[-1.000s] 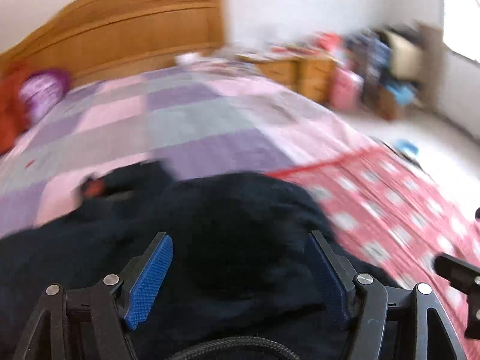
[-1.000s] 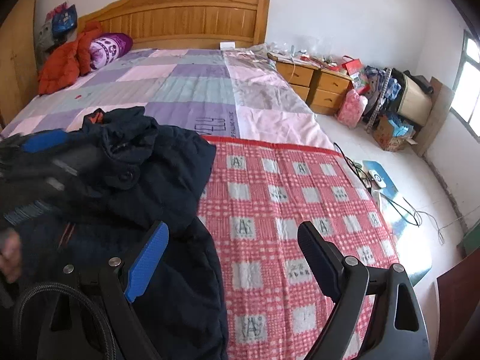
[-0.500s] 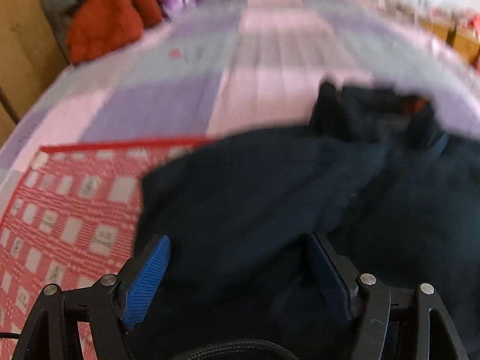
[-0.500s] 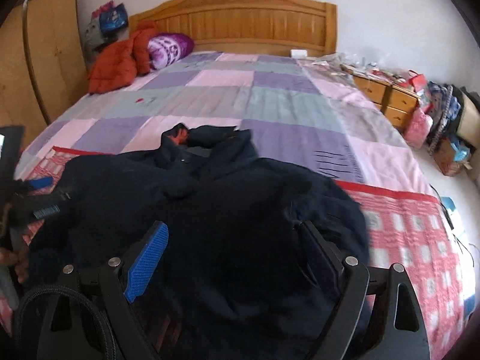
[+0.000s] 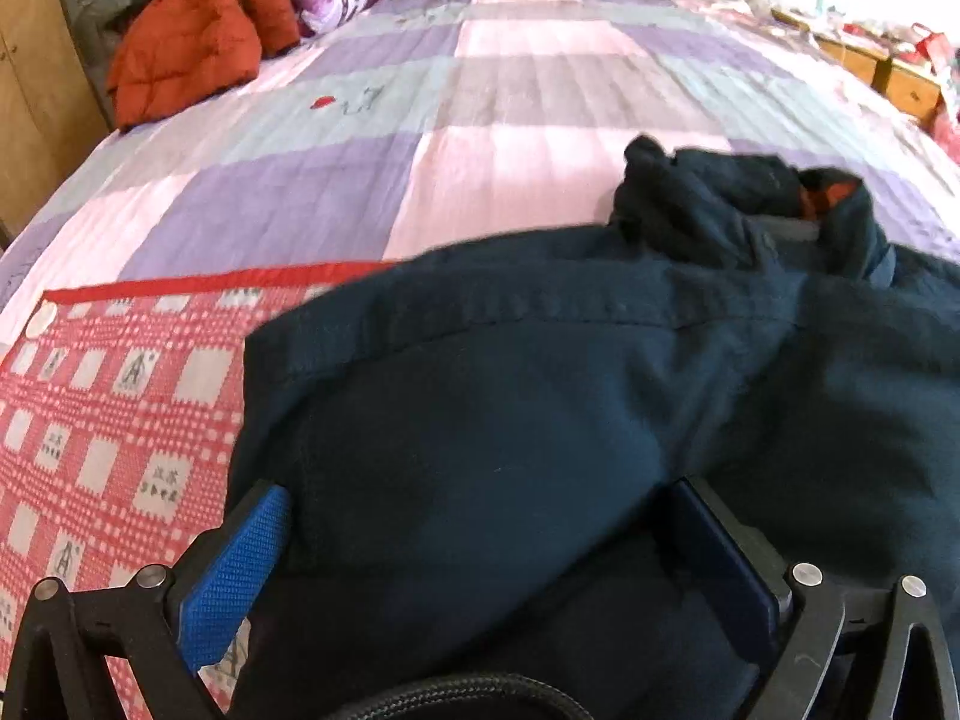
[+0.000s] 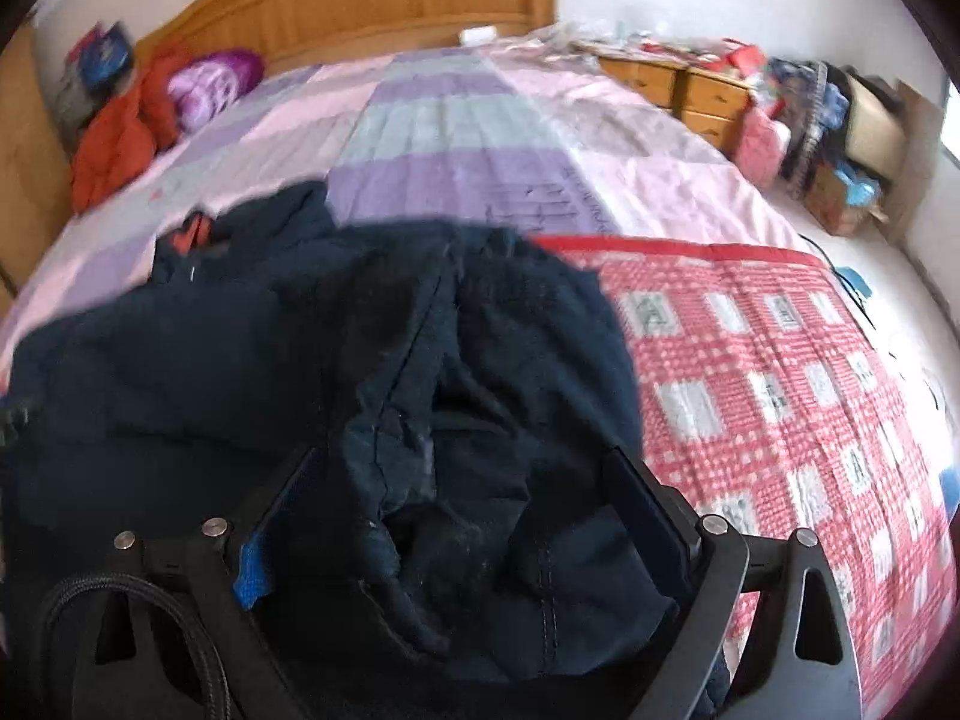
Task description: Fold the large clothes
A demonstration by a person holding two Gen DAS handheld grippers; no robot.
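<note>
Navy jacket (image 5: pixel 540 420) lies rumpled, bunched between each released gripper's (image 5: pixel 486 546) just-widened jaws.

A large letter "A" is being shown, printed in grey, inside the pale squares of the red-and-white checked cloth (image 5: pixel 102 420) spread on the bed. Other squares are being filled with small rows of characters, too small to be read. On the same cloth (image 6: pixel 774 372) in the right wrist view, the "A" marks are being repeated, blurred.
</note>
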